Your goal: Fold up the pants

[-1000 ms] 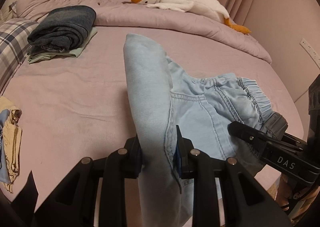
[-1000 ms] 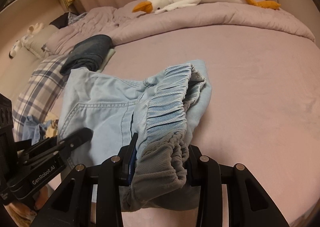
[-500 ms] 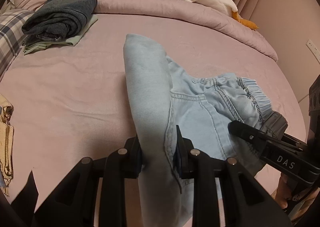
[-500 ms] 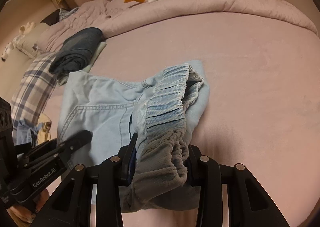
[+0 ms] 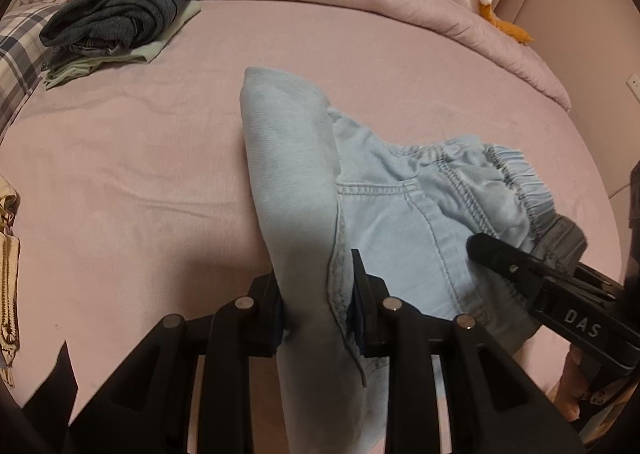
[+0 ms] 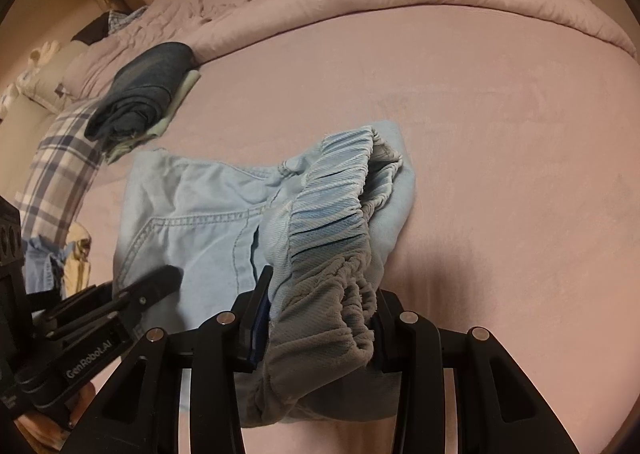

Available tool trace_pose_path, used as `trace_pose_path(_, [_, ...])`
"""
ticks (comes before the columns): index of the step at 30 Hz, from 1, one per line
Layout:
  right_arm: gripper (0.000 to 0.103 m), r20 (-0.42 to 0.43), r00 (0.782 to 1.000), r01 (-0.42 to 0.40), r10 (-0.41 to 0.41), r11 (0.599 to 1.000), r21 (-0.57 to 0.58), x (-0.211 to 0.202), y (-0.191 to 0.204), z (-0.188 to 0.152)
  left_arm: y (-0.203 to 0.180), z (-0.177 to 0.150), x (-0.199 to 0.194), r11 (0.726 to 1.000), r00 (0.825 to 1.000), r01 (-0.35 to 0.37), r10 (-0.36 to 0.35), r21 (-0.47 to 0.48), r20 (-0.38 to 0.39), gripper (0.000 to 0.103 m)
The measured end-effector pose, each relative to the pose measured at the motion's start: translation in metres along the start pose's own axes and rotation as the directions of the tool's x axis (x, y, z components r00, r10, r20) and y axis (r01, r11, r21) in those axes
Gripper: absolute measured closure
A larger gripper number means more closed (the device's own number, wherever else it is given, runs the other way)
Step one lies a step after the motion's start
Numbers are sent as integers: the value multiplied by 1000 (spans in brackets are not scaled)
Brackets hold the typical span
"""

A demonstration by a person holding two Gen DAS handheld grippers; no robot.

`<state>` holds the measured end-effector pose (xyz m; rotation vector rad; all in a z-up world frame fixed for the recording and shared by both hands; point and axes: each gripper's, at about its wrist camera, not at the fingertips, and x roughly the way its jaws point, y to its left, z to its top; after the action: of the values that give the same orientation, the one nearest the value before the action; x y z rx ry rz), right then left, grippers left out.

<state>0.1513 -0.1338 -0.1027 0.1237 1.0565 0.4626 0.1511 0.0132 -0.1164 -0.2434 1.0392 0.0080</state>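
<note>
We grip the pants [image 5: 384,214] with both tongs, left gripper [image 5: 318,302] on the leg, right gripper [image 6: 320,302] clamping the waistband; next we lay the fold flat on the bed [image 5: 140,174].

left tongs [image 5: 318,300]: angled steeply down, jaws narrow, pads clamped on a fold of cloth | right tongs [image 6: 320,318]: angled steeply down, jaws wider, clamped on a bunched band of cloth | the two sit side by side, near, not touching | bare fingers [image 6: 82,400] under left tongs' body
</note>
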Motion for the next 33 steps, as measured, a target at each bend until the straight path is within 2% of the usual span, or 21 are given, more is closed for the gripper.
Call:
trace_pose_path(6, [59, -26, 1000, 12, -12, 1000, 18, 10, -5, 1, 6, -3, 10, 999, 1000, 2, -3, -34, -28, 72])
trace_pose_path(11, [57, -38, 999, 19, -17, 999, 29, 13, -8, -1, 4, -5, 17, 1000, 999, -23, 23, -11, -40, 69])
trace_pose_path(16, [52, -43, 999, 29, -28, 999, 32, 19, -12, -5, 6, -8, 22, 999, 999, -26, 25, -22, -36, 62])
trace_pose_path(27, [46, -26, 998, 59, -58, 997, 41, 24, -9, -6, 12, -16, 21, 998, 1000, -5, 5, -59, 6, 59])
trace_pose_path(30, [45, -23, 998, 67, -66, 997, 41, 24, -7, -7, 15, -20, 19, 998, 999, 3, -1, -69, 34, 55])
trace_pose_path(33, [43, -18, 998, 68, -67, 997, 48, 23, -7, -9, 14, -25, 15, 998, 999, -7, 9, -59, 39, 45])
